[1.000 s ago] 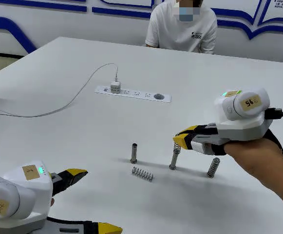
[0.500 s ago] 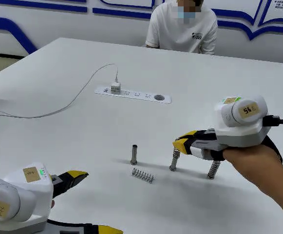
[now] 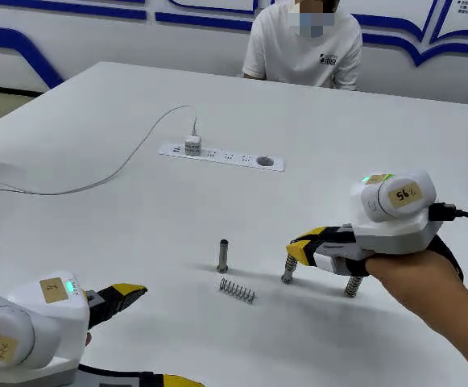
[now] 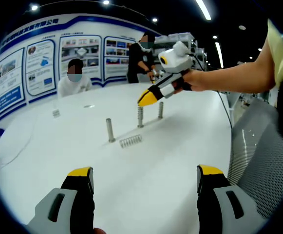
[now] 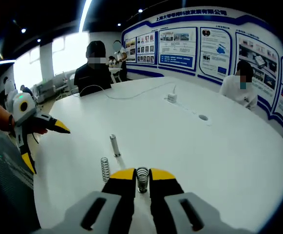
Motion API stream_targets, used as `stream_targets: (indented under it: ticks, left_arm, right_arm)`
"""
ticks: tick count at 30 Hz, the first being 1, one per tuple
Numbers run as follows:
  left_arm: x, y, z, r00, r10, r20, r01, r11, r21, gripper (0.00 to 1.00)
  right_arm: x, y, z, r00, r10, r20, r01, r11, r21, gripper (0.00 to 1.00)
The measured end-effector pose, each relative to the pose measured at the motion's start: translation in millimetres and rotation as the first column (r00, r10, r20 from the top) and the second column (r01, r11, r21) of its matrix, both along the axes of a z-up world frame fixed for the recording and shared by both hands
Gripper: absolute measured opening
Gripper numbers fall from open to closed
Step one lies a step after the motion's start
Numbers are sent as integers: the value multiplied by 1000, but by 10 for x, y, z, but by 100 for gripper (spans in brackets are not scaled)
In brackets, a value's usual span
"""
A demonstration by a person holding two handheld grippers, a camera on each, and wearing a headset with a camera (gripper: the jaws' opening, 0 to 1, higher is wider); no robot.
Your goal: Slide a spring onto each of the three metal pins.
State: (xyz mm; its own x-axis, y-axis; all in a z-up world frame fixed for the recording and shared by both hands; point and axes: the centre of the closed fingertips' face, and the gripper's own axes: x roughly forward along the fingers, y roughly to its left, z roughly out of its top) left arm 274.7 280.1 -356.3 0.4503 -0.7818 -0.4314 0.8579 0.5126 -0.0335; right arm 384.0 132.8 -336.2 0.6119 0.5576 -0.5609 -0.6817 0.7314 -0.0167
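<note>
Three metal pins stand on the white table (image 3: pixel 137 218). The left pin (image 3: pixel 223 255) is bare, and a loose spring (image 3: pixel 238 289) lies in front of it. My right gripper (image 3: pixel 296 247) is shut on the spring (image 5: pixel 142 178) that sits around the middle pin (image 3: pixel 287 276), with its jaws on either side of the coil. The right pin (image 3: pixel 352 285) wears a spring and is partly hidden under that gripper. My left gripper (image 4: pixel 145 170) hangs open and empty at the near left, well short of the bare pin (image 4: pixel 110 130) and the loose spring (image 4: pixel 130 141).
A white power strip (image 3: pixel 220 156) with a plugged-in charger and a cable (image 3: pixel 113 173) lies farther back. A person in a white shirt (image 3: pixel 302 48) sits at the table's far edge. Other people stand in the room behind.
My right gripper has sunk lower along the middle pin, taking the spring down with it. The left gripper has stayed low at the near left.
</note>
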Motion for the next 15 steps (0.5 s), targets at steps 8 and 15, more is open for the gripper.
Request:
stream_targets:
  ticks: [8, 15]
  left_arm:
    - [-3, 9, -19, 1000, 4, -3, -4, 1000, 0, 89]
    - [14, 23, -3, 1000, 11, 2, -11, 1000, -2, 89]
  right_arm:
    - [1, -1, -82, 1000, -2, -17, 2, 1000, -8, 12]
    - [0, -9, -143, 1000, -4, -30, 4, 1000, -15, 12]
